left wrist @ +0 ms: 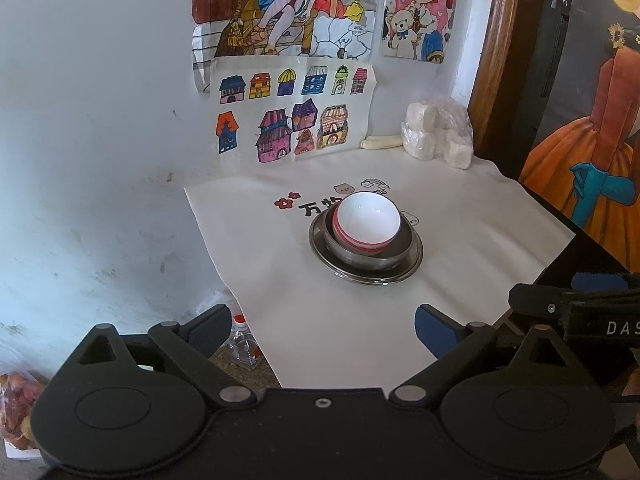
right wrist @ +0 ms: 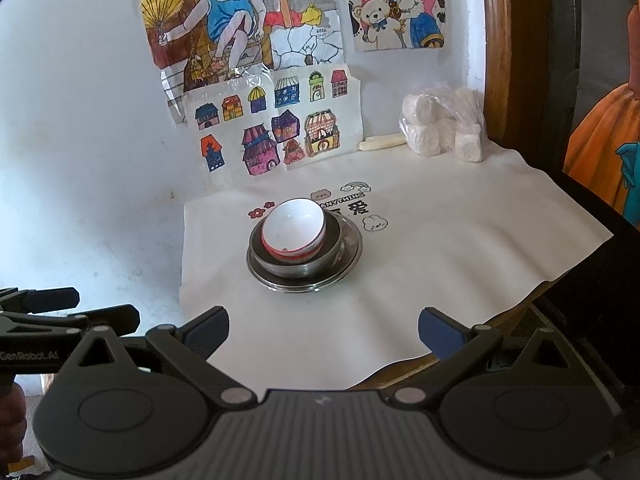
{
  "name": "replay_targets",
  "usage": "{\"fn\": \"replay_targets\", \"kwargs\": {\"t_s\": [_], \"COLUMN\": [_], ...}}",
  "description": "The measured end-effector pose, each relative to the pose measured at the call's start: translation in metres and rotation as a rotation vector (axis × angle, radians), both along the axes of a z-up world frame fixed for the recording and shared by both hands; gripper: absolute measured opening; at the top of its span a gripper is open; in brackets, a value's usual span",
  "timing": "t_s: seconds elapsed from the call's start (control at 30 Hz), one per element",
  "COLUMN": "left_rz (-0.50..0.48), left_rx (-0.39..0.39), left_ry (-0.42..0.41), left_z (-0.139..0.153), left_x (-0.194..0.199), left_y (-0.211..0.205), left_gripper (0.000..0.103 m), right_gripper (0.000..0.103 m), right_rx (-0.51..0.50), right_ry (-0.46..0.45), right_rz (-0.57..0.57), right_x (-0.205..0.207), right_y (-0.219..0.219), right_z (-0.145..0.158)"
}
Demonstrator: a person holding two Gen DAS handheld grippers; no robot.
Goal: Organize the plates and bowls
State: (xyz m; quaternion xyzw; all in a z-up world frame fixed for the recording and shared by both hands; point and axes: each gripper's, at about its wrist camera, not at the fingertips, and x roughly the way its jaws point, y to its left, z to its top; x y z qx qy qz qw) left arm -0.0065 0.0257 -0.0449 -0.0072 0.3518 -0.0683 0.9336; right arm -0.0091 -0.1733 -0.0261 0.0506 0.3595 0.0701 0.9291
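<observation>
A white bowl with red bands (left wrist: 367, 222) (right wrist: 293, 230) sits tilted inside a steel bowl (left wrist: 360, 256) (right wrist: 298, 266), which rests on a steel plate (left wrist: 412, 266) (right wrist: 352, 254) in the middle of the white cloth. My left gripper (left wrist: 320, 330) is open and empty, held back near the cloth's front edge. My right gripper (right wrist: 322, 332) is open and empty too, at the front edge. Each gripper shows at the side of the other's view: the right one (left wrist: 580, 304) and the left one (right wrist: 48, 312).
The white cloth (left wrist: 480, 232) (right wrist: 460, 240) covers a dark table against a wall with drawings (left wrist: 292, 120). A plastic bag of white lumps (left wrist: 438, 134) (right wrist: 444, 128) and a pale stick (left wrist: 380, 143) lie at the back. A bottle (left wrist: 242, 340) stands below left.
</observation>
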Motion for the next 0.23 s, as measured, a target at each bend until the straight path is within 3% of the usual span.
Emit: {"fn": "replay_targets", "kwargs": {"t_s": [0.23], "left_rz": [0.015], "left_rx": [-0.002], "left_ry": [0.018], "left_z": [-0.004], "left_x": [0.015], "left_y": [-0.001], "left_gripper": [0.099], "right_gripper": [0.103], "right_rx": [0.002], "right_ry": [0.023], "right_rz": [0.013], "right_x": [0.017], "right_y": [-0.002], "right_z": [-0.005]}}
